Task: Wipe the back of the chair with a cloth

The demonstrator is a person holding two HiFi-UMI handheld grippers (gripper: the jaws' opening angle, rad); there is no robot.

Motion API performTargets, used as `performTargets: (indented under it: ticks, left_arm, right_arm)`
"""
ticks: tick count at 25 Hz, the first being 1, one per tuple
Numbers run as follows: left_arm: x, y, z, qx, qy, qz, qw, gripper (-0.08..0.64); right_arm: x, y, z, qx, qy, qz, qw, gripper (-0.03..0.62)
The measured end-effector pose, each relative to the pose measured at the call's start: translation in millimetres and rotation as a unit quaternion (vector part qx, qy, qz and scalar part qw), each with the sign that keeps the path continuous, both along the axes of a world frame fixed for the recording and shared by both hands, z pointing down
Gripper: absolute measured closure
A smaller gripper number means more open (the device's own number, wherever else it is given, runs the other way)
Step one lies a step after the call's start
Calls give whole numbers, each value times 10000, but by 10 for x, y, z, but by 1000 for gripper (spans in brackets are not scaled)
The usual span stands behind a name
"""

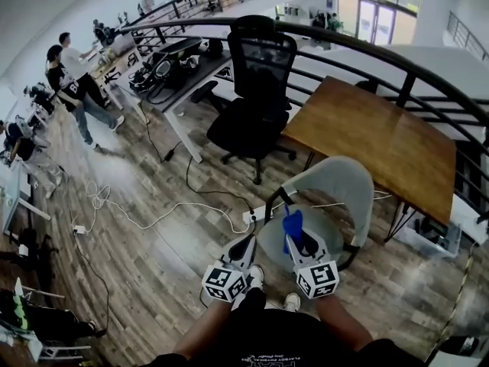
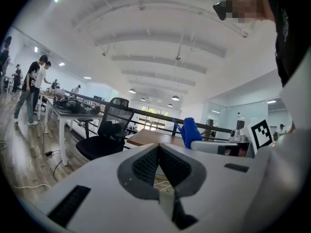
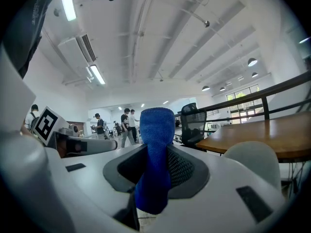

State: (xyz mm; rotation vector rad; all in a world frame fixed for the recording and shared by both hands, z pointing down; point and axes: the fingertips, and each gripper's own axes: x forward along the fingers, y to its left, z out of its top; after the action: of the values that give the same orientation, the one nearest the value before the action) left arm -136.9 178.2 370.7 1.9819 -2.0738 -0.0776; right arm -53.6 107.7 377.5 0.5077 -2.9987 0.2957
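Note:
The grey shell chair [image 1: 340,186] stands right in front of me, its curved back on the far side and the seat below my hands. My right gripper [image 1: 293,241] is shut on a blue cloth [image 1: 292,222], which sticks up over the seat. In the right gripper view the cloth [image 3: 156,130] stands folded between the jaws, and the chair's back [image 3: 253,161] shows low at the right, apart from it. My left gripper [image 1: 244,247] hovers at the seat's left edge. Its jaws are shut with nothing between them [image 2: 158,150].
A wooden table [image 1: 382,140] stands just behind the grey chair, with a black railing [image 1: 428,71] beyond. A black office chair [image 1: 256,90] and a cluttered desk [image 1: 164,71] are farther back. White cables and a power strip [image 1: 252,216] lie on the floor. People stand at the far left.

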Motion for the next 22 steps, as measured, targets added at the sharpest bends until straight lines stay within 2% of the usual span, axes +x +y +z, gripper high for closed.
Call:
performTargets:
  ticks: [4, 13, 18, 22]
  left_arm:
    - [-190, -256, -48, 13, -72, 353, 9993, 561]
    - [-670, -709, -84, 207, 138, 989, 9948, 561]
    - [-783, -840, -55, 200, 112, 1430, 9895, 561]
    - [-745, -926, -115, 317, 59, 1913, 9810, 561]
  right_arm:
    - [-194, -149, -24, 19, 68, 223, 9997, 482]
    - [-508, -449, 3, 69, 236, 924, 9954, 482]
    - [-649, -478, -24, 144, 372, 1224, 9917, 482]
    - [-749, -403, -102, 298, 445, 1315, 9899, 482]
